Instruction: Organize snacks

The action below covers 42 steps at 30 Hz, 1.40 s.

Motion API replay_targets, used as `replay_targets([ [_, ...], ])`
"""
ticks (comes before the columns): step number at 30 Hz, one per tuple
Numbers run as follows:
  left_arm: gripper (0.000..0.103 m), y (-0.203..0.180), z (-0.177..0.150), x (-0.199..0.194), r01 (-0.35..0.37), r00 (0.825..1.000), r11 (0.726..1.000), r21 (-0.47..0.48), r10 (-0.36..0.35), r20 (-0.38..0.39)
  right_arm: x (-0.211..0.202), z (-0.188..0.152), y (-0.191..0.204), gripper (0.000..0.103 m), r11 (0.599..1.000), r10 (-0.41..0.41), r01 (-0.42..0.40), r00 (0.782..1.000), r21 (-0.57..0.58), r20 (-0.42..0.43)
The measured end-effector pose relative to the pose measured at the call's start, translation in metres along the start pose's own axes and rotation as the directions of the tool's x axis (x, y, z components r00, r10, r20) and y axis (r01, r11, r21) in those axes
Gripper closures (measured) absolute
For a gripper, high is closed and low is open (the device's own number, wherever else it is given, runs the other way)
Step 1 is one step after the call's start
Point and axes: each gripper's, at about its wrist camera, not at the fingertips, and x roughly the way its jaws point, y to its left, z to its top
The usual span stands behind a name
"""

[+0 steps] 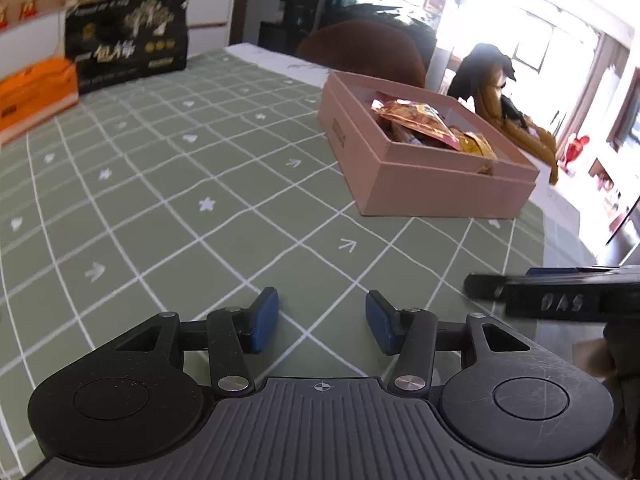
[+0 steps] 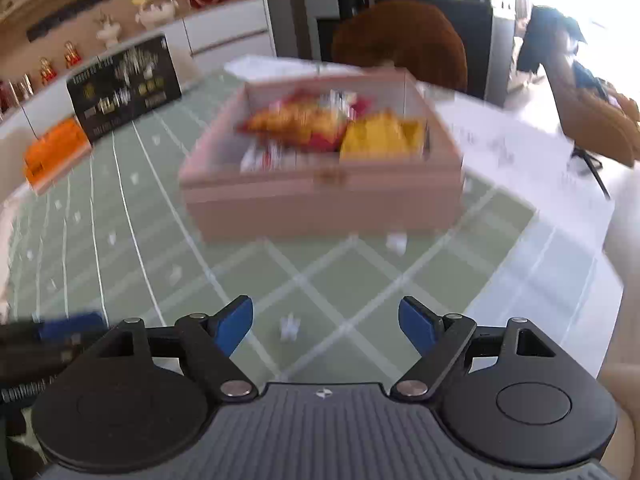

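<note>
A pink open box (image 1: 420,184) stands on the green checked tablecloth (image 1: 180,200), holding several red and yellow snack packets (image 1: 416,120). In the left wrist view it lies ahead and to the right of my left gripper (image 1: 322,320), which is open and empty above the cloth. In the blurred right wrist view the box (image 2: 320,200) is straight ahead with the packets (image 2: 340,128) inside. My right gripper (image 2: 326,326) is open and empty, well short of the box. Its fingers (image 1: 540,296) show at the right edge of the left wrist view.
A black printed box (image 1: 128,56) and an orange box (image 1: 36,96) stand at the table's far left. A brown chair (image 1: 360,52) stands behind the table. A chair draped with clothes (image 1: 500,92) stands to the right. The table edge runs close on the right.
</note>
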Motion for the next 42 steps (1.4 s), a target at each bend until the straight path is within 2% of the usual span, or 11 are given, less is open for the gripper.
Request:
replay_targets([
  [5, 0.048, -0.021, -0.002, 0.013, -0.079, 0.996, 0.989, 0.123, 0.072, 0.055, 0.008, -0.01, 0.015, 0.017, 0.994, -0.078, 0.081, 0.996, -0.069, 0.045],
  [7, 0.047, -0.026, -0.003, 0.017, -0.102, 0.993, 0.986, 0.129, 0.092, 0.08, 0.012, -0.013, 0.012, 0.004, 0.992, -0.111, 0.115, 0.992, -0.05, 0.067],
  [9, 0.047, -0.027, -0.004, 0.018, -0.105, 0.991, 0.987, 0.121, 0.094, 0.092, 0.013, -0.012, 0.005, 0.001, 0.993, -0.116, 0.117, 0.991, -0.003, 0.069],
  [19, 0.047, -0.025, -0.002, 0.021, -0.093, 0.99, 0.99, 0.105, 0.081, 0.113, 0.012, -0.026, 0.001, 0.0, 0.988, -0.153, 0.15, 0.973, 0.026, 0.171],
  [42, 0.047, -0.026, -0.003, 0.021, -0.101, 0.989, 0.989, 0.109, 0.088, 0.116, 0.013, -0.025, 0.002, 0.0, 0.988, -0.152, 0.149, 0.974, 0.028, 0.17],
])
